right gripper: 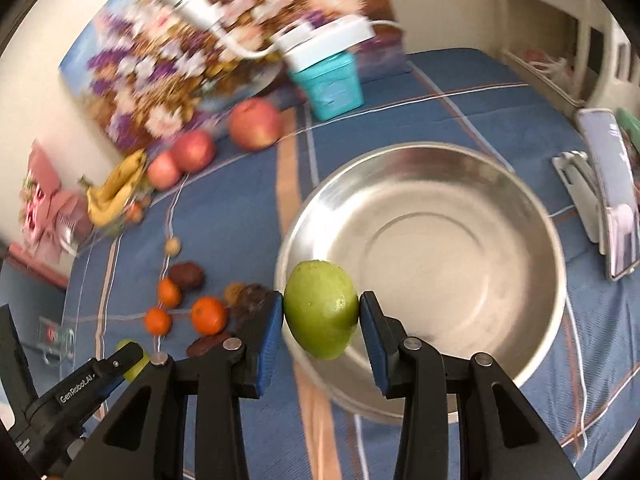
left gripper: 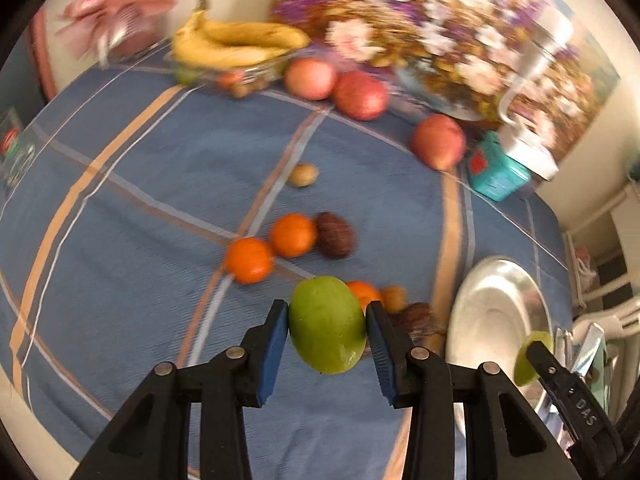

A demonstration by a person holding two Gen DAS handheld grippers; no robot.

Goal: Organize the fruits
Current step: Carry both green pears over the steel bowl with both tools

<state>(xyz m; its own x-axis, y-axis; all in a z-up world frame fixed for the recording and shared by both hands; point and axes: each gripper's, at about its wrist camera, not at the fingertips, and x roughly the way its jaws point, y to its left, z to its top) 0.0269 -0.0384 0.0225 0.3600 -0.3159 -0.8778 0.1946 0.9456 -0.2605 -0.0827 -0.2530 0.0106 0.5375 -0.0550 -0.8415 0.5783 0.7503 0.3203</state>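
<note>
My left gripper (left gripper: 327, 334) is shut on a green fruit (left gripper: 326, 330), held above the blue cloth. My right gripper (right gripper: 321, 316) is shut on a second green fruit (right gripper: 320, 314) over the near rim of a steel bowl (right gripper: 520, 216). In the left wrist view the bowl (left gripper: 496, 316) lies to the right, with the right gripper's green fruit (left gripper: 532, 354) over it. In the right wrist view the left gripper's fruit (right gripper: 130, 354) shows at the lower left. Several oranges (left gripper: 250, 260) and dark brown fruits (left gripper: 335, 235) lie on the cloth. Red apples (left gripper: 362, 94) and bananas (left gripper: 236, 42) sit at the back.
A teal box (right gripper: 334, 80) with white items on top stands behind the bowl, against a floral picture (left gripper: 420, 20). A phone on a white stand (right gripper: 612, 196) is right of the bowl. Pink packaging (left gripper: 116, 12) sits at the far left corner.
</note>
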